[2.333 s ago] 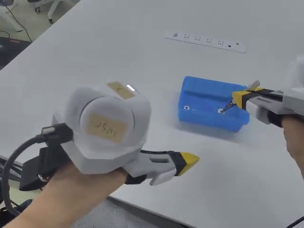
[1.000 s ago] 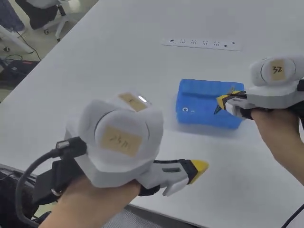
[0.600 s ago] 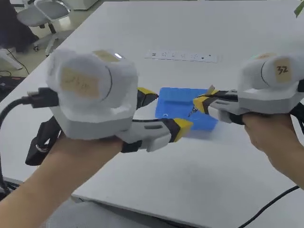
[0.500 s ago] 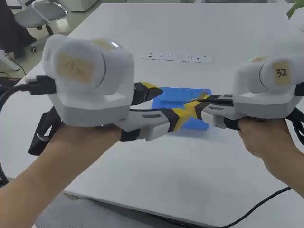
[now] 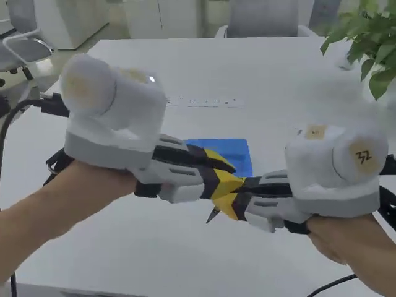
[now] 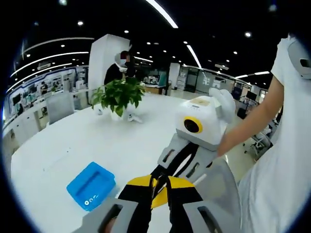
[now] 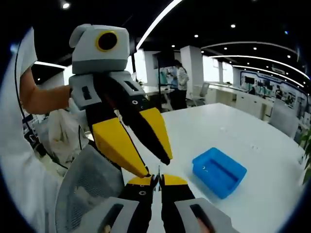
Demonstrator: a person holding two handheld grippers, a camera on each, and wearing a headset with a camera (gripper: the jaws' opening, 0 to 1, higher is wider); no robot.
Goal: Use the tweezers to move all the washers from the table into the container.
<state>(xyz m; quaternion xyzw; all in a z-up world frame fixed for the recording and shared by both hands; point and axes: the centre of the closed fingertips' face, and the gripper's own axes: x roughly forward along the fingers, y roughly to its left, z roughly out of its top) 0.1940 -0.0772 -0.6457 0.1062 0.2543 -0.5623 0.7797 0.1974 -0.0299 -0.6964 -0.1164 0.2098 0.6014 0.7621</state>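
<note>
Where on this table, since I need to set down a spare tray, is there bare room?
Bare table lies along the near edge, below the left gripper and right gripper, and between the blue container, the power strip and the plant. It is crowded just in front of the container, where both grippers meet around the tweezers.

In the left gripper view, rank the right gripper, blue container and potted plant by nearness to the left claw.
1. Right gripper, directly ahead, tip to tip.
2. Blue container, lower left.
3. Potted plant, far back.
</note>
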